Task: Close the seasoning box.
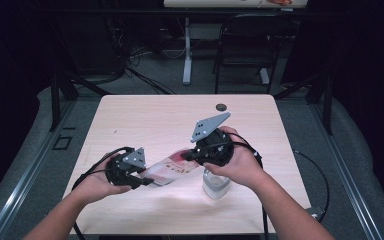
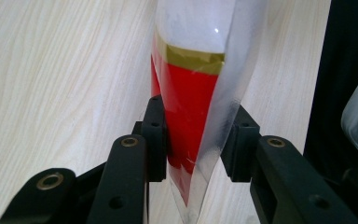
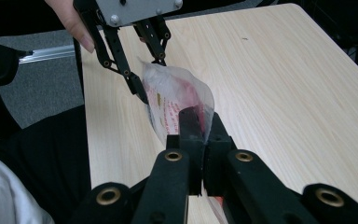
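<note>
High view: light wood-grain table (image 1: 145, 120) w/ a small dark round port near its far edge, grey floor around it, dark curtains at the sides, a black chair (image 1: 245, 45) and a white desk leg beyond. Clear plastic pouch (image 1: 172, 167) w/ red & white print hangs just above the tabletop near the front edge, stretched between both tools. A small clear container (image 1: 215, 186) stands on the table under the right hand. Left gripper (image 1: 142, 177) comes in low from the left, tips on the pouch's near-left end; right gripper (image 1: 190, 156) is held higher, angled down & left, grey plate tipped up, wrist bent over the container.

Left gripper view: wood grain behind, dark cloth at right edge. Pouch (image 2: 191, 107) seen edge-on: red panel, gold band, frosty clear film above. Jaws sit either side of it, pads against the film, clamped on its lower end.

Right gripper view: table runs off to the far right corner, grey floor & a metal rail at left. Pouch (image 3: 177, 100) looks crumpled, translucent, w/ red text. Right gripper (image 3: 200, 133) has jaws pressed together on the pouch's near edge; left gripper (image 3: 142, 91) pinches the far end, a finger beside its frame.
</note>
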`<act>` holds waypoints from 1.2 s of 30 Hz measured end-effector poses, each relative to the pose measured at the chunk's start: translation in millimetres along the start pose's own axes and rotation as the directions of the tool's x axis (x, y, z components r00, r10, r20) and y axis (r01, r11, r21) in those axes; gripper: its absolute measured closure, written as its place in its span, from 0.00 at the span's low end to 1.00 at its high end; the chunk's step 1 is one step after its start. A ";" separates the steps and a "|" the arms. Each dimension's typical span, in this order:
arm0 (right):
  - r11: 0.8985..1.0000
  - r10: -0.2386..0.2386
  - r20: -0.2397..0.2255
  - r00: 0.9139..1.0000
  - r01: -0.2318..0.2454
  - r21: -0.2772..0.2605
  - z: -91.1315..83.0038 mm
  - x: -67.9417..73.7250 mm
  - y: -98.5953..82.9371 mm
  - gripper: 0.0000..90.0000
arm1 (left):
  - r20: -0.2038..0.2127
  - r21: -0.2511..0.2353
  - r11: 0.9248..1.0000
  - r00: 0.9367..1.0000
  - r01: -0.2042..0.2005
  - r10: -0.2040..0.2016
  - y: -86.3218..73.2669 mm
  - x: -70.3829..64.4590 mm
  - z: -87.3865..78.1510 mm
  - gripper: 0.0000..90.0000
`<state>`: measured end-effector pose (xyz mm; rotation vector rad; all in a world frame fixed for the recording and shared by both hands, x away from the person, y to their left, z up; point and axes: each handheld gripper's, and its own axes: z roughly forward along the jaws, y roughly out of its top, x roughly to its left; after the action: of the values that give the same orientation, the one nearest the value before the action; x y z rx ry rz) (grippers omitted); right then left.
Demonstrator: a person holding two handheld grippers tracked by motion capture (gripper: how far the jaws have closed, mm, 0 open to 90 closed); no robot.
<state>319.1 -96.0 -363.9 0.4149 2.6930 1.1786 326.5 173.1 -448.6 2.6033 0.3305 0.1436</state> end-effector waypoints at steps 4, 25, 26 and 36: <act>1.000 0.007 0.000 1.000 -0.007 -0.001 -0.7 -0.8 -4.1 0.99 | 0.001 0.031 0.999 1.000 -0.009 0.009 4.0 0.5 -2.7 0.74; 1.000 0.026 0.001 1.000 -0.026 -0.008 -1.1 -3.3 -17.4 0.99 | 0.003 0.104 0.994 0.999 -0.043 0.043 13.9 3.0 -8.5 0.75; 0.999 0.031 0.000 1.000 -0.031 -0.011 -0.7 -3.4 -18.4 0.99 | 0.004 0.106 0.993 0.999 -0.043 0.043 14.3 3.1 -8.5 0.75; 0.999 0.047 -0.002 0.999 -0.047 -0.015 0.5 -5.5 -28.3 1.00 | 0.007 0.135 0.990 0.999 -0.048 0.047 18.8 3.5 -5.7 0.75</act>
<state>319.2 -115.8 -384.9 0.4783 2.6876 1.2115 332.8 160.9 -434.2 2.7468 0.2863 0.1374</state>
